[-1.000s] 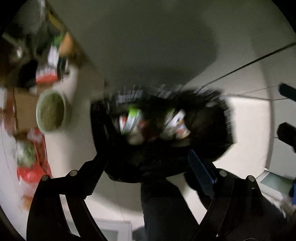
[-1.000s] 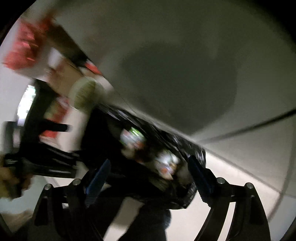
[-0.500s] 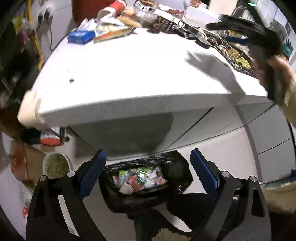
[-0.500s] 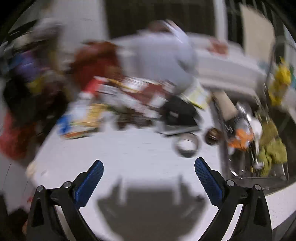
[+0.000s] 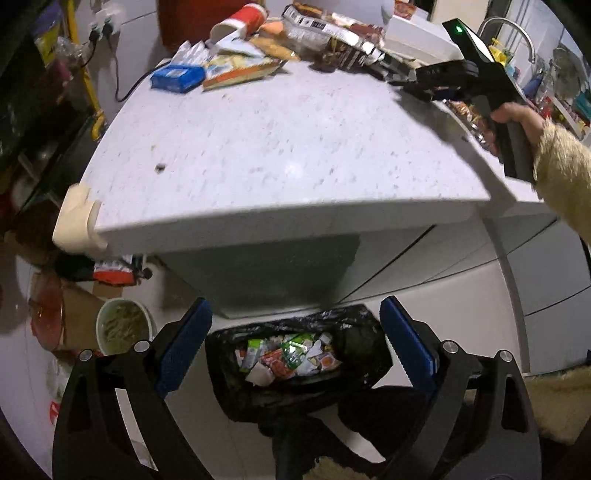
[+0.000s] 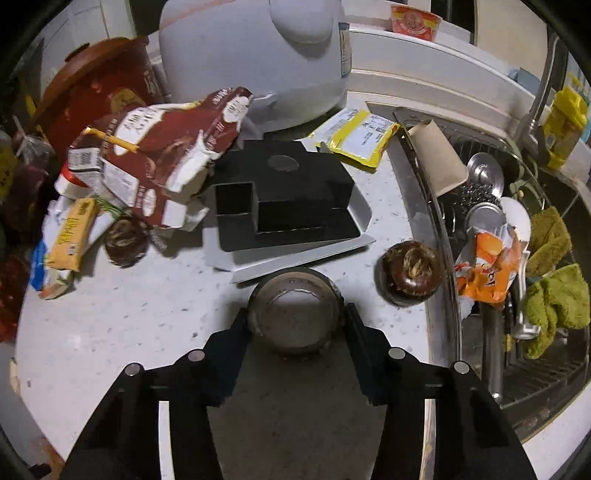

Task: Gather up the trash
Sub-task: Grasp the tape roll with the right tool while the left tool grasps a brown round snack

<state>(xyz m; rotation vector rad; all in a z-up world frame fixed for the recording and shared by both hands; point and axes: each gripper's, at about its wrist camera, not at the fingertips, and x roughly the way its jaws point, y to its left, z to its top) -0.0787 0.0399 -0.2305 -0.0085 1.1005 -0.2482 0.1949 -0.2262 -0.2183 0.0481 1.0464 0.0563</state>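
In the left wrist view my left gripper is open and empty above a black trash bag on the floor, which holds several colourful wrappers. My right gripper shows there over the far right of the white counter. In the right wrist view my right gripper has its jaws close on both sides of a small round brown cup standing on the counter. Around it lie a brown muffin wrapper, a red-brown snack bag, a yellow packet and a black box.
A white rice cooker stands at the back. A sink rack at the right holds dishes, an orange wrapper and green cloths. On the floor left of the trash bag stands a bowl. A red paper cup lies on the far counter.
Both grippers rose from the trash bag. The left now looks down at the bag from higher. The right moved onto the counter and its jaws narrowed around the small round cup.
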